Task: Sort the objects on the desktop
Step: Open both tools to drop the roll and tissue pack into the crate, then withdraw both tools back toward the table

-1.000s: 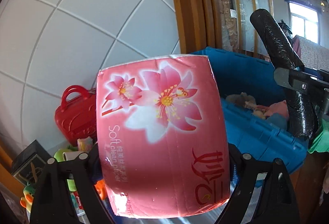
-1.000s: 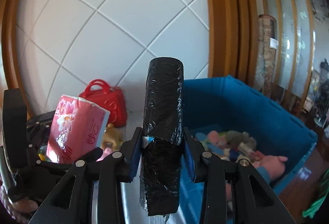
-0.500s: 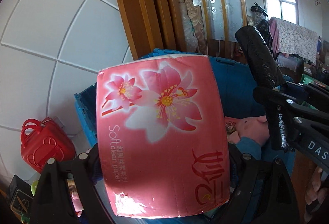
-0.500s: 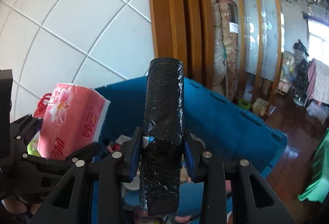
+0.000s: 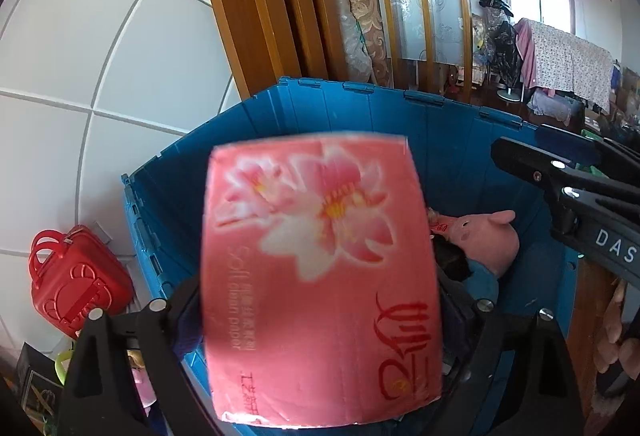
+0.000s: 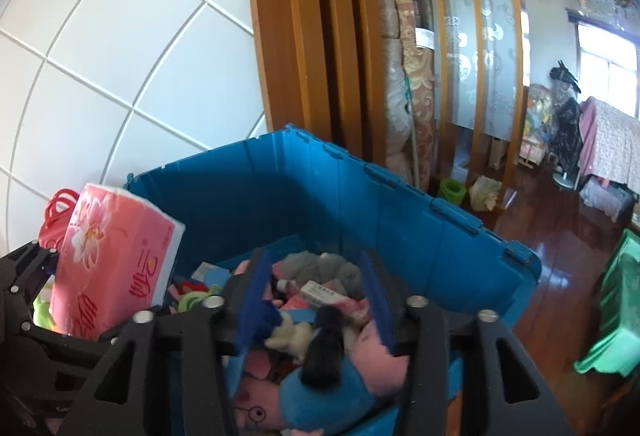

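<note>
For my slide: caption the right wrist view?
Right gripper opening, black roll falling into the toy-filled blue bin.

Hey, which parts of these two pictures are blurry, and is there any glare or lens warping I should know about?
Left wrist view: the pink tissue pack is smeared and soft, wall tile lines bow from the fisheye. Right wrist view: the black roll dropping into the blue bin is blurred, and the wooden floor shines with window glare.
</note>
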Motion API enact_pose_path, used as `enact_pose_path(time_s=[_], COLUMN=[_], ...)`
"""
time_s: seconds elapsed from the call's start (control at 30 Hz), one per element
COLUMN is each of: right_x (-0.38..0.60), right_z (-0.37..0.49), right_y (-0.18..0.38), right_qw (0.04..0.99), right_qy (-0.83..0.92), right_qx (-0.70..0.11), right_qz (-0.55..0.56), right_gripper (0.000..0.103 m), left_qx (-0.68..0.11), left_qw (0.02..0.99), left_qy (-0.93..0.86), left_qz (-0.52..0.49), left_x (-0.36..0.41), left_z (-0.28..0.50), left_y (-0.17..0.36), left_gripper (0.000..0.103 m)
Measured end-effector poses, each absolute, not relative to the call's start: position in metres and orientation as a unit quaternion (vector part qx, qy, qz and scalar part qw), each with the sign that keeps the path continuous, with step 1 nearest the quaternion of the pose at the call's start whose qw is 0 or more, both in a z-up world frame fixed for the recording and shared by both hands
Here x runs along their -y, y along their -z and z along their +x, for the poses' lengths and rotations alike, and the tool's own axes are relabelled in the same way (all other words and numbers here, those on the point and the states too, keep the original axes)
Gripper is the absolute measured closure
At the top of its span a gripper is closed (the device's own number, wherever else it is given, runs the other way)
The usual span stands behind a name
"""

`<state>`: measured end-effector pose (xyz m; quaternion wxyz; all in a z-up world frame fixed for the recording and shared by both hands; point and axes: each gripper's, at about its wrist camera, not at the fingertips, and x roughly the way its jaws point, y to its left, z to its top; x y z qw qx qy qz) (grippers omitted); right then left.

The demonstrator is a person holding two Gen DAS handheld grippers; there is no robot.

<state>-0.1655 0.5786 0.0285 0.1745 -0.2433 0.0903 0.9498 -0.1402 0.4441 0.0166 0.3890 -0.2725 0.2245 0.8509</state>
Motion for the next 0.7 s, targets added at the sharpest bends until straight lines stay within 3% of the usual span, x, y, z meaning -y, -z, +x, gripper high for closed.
enact_pose_path(time_s=[0.07, 0.2, 0.33, 0.7], right_x=[-0.579, -0.579, -0.57, -0.514], right_z=[-0.163, -0.157, -0.146, -0.134], right_y=[-0.029, -0.032, -0.039, -0.055], right_qw=[0.175, 0.178, 0.174, 0.14], right_qy=[-0.95, -0.949, -0.952, -0.959], right_qx=[-0.094, -0.097, -0.096, -0.098], right_qz=[-0.243, -0.243, -0.232, -0.225], right_gripper=[0.021, 0.015, 0.001, 0.0], left_qx=[-0.219, -0.219, -0.201, -0.14], left_qw=[0.393, 0.392, 0.397, 0.359], left_qy=[-0.851, -0.854, -0.855, -0.886], left_qz=[-0.271, -0.262, -0.267, -0.257], left_x=[-0.438, -0.43, -0.418, -0.325], left_z=[-0.137, -0.13, -0.133, -0.137], left_y=[-0.02, -0.025, -0.027, -0.034], left_gripper=[0.005, 0.005, 0.005, 0.005])
